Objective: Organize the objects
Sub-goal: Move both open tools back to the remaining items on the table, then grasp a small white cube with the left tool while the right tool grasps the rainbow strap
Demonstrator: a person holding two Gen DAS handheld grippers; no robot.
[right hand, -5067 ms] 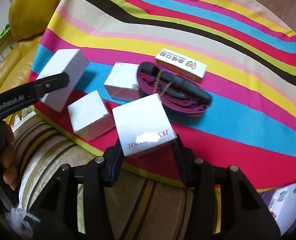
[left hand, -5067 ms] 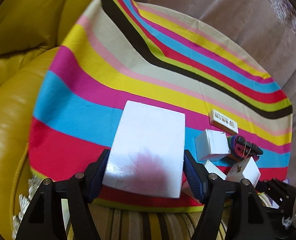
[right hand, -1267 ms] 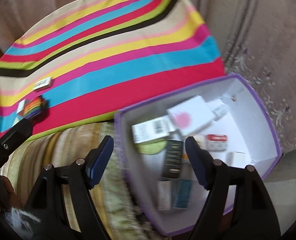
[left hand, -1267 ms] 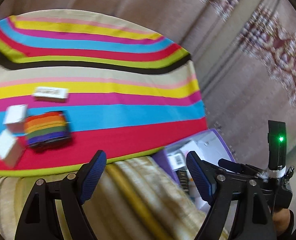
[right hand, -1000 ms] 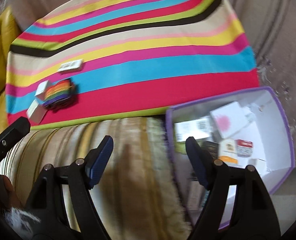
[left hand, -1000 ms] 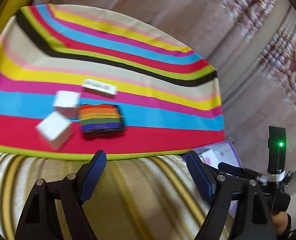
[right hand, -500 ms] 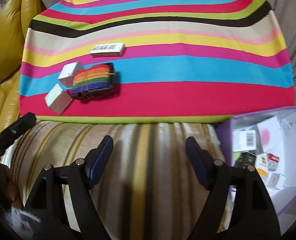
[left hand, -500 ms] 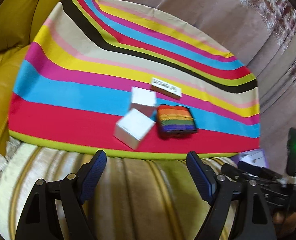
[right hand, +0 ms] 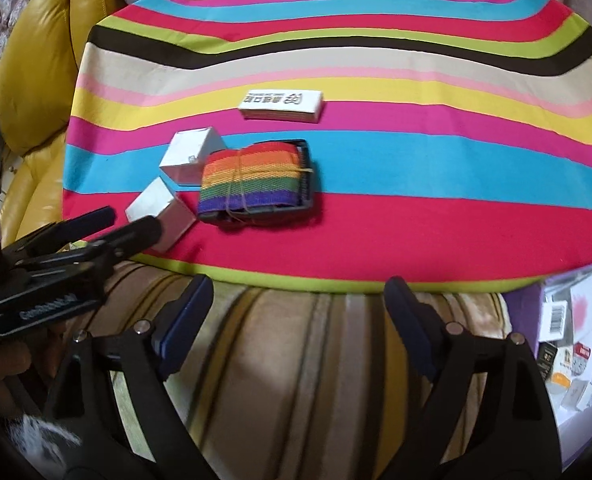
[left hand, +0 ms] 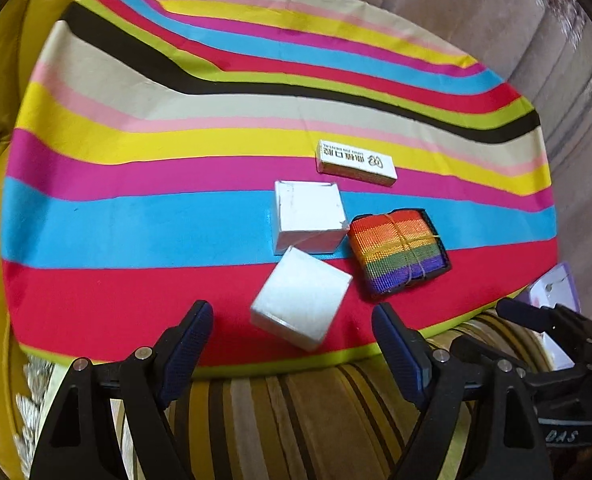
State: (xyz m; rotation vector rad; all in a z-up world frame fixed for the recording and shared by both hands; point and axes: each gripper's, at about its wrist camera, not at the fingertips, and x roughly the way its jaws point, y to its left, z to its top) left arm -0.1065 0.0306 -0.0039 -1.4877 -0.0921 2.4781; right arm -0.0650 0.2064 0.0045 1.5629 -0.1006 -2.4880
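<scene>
Both claws are coming back empty from the purple cardboard box (right hand: 531, 304). The left claw (left hand: 292, 334) is narrowing around the near white box (left hand: 301, 304); the right claw (right hand: 297, 312) is widening, empty.

Rainbow strap bundle (right hand: 252, 178) on striped cloth (right hand: 375, 220), two white boxes (right hand: 190, 156) beside it

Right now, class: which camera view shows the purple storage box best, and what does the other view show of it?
The right wrist view shows the purple storage box best: its open top faces the camera at the lower right, with small packages visible inside. The left wrist view catches only a purple corner at the right edge, partly hidden behind the right gripper.
</scene>
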